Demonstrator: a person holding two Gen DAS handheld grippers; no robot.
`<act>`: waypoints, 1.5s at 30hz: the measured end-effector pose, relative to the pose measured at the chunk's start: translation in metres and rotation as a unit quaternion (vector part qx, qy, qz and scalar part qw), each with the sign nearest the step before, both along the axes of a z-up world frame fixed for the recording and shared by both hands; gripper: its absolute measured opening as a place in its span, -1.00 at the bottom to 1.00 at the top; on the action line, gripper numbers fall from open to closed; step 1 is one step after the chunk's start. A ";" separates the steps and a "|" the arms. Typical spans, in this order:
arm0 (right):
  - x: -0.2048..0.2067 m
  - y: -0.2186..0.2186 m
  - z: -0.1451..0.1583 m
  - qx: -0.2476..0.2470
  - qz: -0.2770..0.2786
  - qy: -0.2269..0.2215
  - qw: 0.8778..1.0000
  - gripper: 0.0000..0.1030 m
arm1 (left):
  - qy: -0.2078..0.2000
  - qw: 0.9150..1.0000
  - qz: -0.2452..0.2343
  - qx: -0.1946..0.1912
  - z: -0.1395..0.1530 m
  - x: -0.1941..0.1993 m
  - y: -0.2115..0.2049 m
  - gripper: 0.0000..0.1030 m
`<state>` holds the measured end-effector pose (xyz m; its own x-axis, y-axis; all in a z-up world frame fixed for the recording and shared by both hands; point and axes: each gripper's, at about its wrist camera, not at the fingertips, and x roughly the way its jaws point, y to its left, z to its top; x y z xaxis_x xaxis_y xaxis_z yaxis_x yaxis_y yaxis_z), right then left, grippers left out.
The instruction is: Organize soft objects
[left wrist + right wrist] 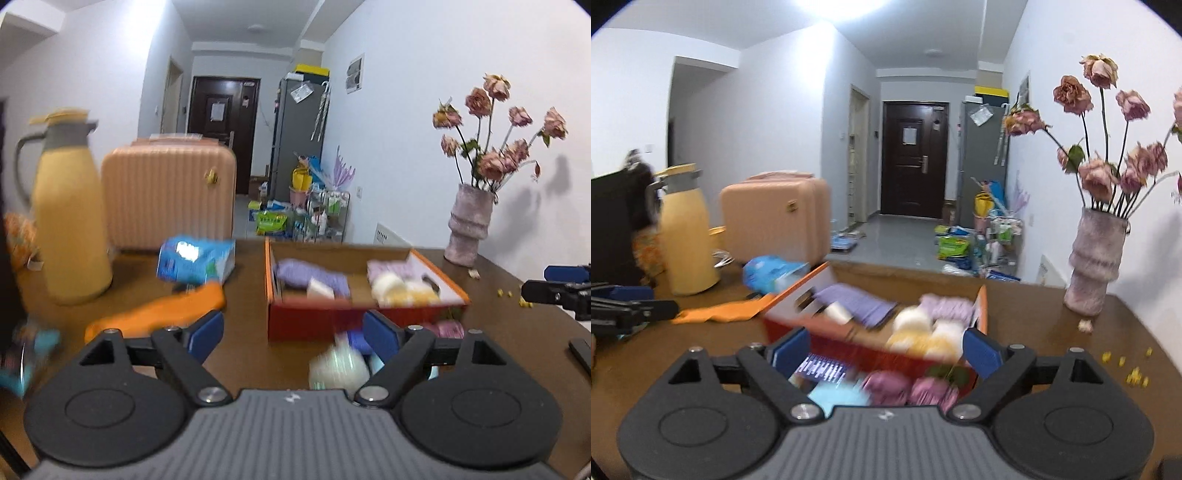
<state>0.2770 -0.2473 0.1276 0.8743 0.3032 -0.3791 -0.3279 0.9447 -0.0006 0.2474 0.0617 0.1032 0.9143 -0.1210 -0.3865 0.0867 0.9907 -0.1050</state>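
Soft bundles sit in the orange box, both grippers wide and empty

Soft objects fill the open orange cardboard box [364, 314] on the brown wooden table [517, 332]: a lilac knitted roll [314, 275] toward its left end, and cream and yellow fluffy balls [404, 290] with a pale pink bundle behind them toward its right end. More soft things lie outside the box on its near side: a blurred pale greenish-white bundle [338, 365] and two mauve-pink bundles [912, 387].

The left gripper [293, 332] is angled slightly downward, facing the box's near wall, its blue-padded fingers [205, 332] spread wide with nothing between the pads. The greenish-white bundle lies below the gap, nearer the right-hand finger; whether it touches the finger I cannot tell. The right gripper [886, 349] tilts down the same way, its blue-padded fingers [982, 352] also wide apart and gripping nothing; the box's near wall and the mauve-pink bundles show through the gap, below the pads.

A label with white print is on the box's near wall [823, 369], too blurred to read. A blue and white packet [197, 260] left of the box carries printing, equally unreadable. An orange cloth [159, 314] lies on the table just in front of that packet, beyond the left gripper's left-hand finger. A yellow jug with a grey collar [70, 218] stands further left, and a mottled pink vase of dried roses [469, 225] stands at the table's far right.
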 end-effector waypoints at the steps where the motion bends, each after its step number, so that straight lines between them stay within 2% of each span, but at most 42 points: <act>1: -0.015 -0.001 -0.008 0.005 -0.001 -0.004 1.000 0.75 | 0.002 1.000 0.003 -0.004 -0.009 -0.016 -0.002 0.66; 6: -0.084 -0.001 -0.055 0.023 -0.006 -0.017 1.000 0.80 | 0.023 0.999 0.027 0.008 -0.048 -0.074 -0.010 0.69; 10: -0.124 -0.004 -0.086 0.049 -0.017 0.006 0.999 0.80 | 0.051 0.998 0.029 -0.007 -0.068 -0.103 -0.007 0.69; 13: -0.137 -0.007 -0.102 0.061 -0.022 0.031 0.997 0.80 | 0.057 0.998 0.030 -0.011 -0.072 -0.105 -0.007 0.69; 16: -0.142 -0.005 -0.108 0.045 -0.032 0.035 0.998 0.80 | 0.050 0.998 0.020 -0.011 -0.070 -0.100 -0.012 0.69; 20: -0.138 -0.007 -0.105 0.056 -0.036 0.036 0.997 0.79 | 0.048 0.999 -0.002 -0.012 -0.071 -0.083 -0.022 0.68; 26: -0.105 -0.001 -0.100 0.065 -0.026 0.047 0.996 0.70 | 0.059 0.998 -0.027 -0.021 -0.072 -0.033 -0.031 0.60; 31: -0.050 0.015 -0.095 0.073 -0.013 0.060 0.995 0.53 | 0.064 0.996 -0.053 -0.016 -0.071 0.024 -0.038 0.54; 37: 0.017 0.035 -0.099 0.068 0.008 0.070 0.995 0.45 | 0.093 0.993 -0.070 -0.019 -0.086 0.095 -0.042 0.47; 40: 0.045 0.041 -0.104 0.067 0.007 0.079 0.995 0.31 | 0.108 0.991 -0.081 -0.026 -0.095 0.116 -0.040 0.35; 42: 0.057 0.045 -0.107 0.077 0.018 0.077 0.994 0.28 | 0.116 0.988 -0.093 -0.050 -0.102 0.121 -0.033 0.24; 44: 0.070 0.051 -0.110 0.088 0.036 0.085 0.992 0.26 | 0.129 0.984 -0.100 -0.075 -0.106 0.123 -0.025 -0.16; 45: 0.077 0.055 -0.112 0.093 0.042 0.091 0.991 0.26 | 0.134 0.981 -0.105 -0.089 -0.106 0.123 -0.021 -0.20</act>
<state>0.3542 -0.1925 0.0160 0.7652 0.4521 -0.4584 -0.3847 0.8920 0.2374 0.3709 0.0410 -0.0032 0.7307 -0.3834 -0.5648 0.2322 0.9177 -0.3224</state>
